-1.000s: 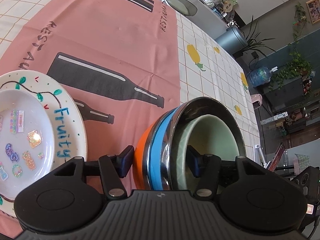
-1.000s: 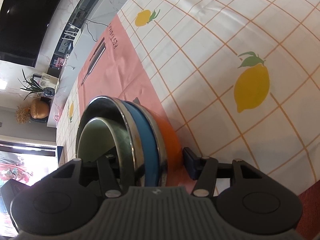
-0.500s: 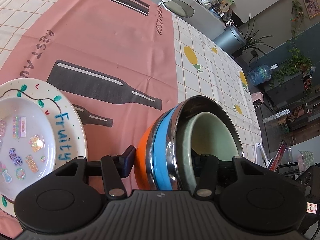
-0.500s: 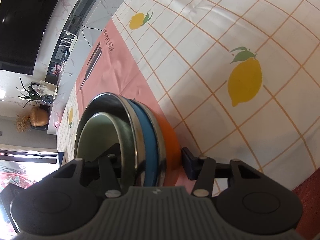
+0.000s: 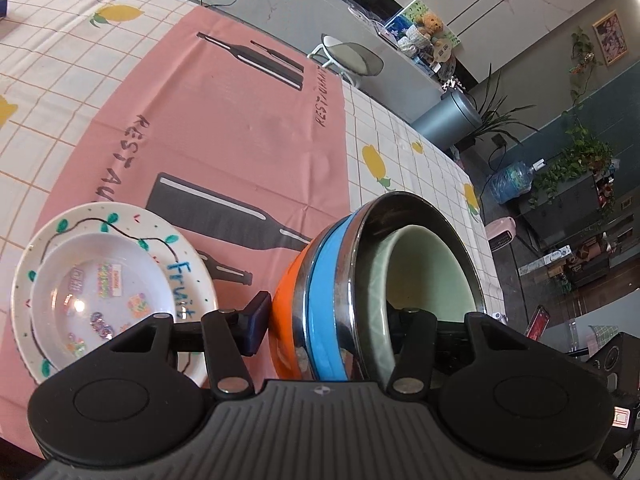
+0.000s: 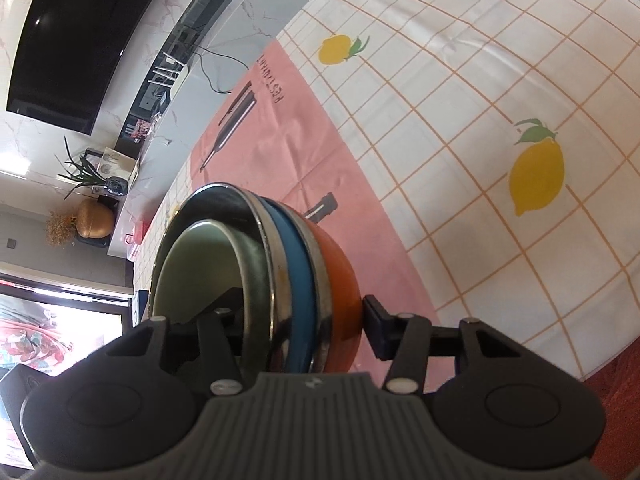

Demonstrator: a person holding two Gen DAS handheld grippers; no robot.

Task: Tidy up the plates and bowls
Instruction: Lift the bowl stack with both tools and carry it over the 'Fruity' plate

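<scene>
A nested stack of bowls [image 5: 340,288], orange outside, then blue and steel, with a pale green bowl [image 5: 424,264] inside, hangs tilted above the table. My left gripper [image 5: 332,320] is shut on the stack's wall, one finger outside on the orange, one inside. My right gripper [image 6: 300,320] is shut on the opposite side of the same stack [image 6: 304,264]. A white "Fruity" plate [image 5: 116,280] with a smaller decorated dish in it lies on the pink mat to the left.
The pink restaurant mat [image 5: 240,140] covers a lemon-print checked tablecloth [image 6: 500,120]. A stool [image 5: 352,56] and a grey bin [image 5: 448,120] stand past the table's far edge. A dark television [image 6: 72,40] hangs on the wall.
Both grippers have risen with the bowl stack, so the table and plate look farther below. The grip on the stack is unchanged.
</scene>
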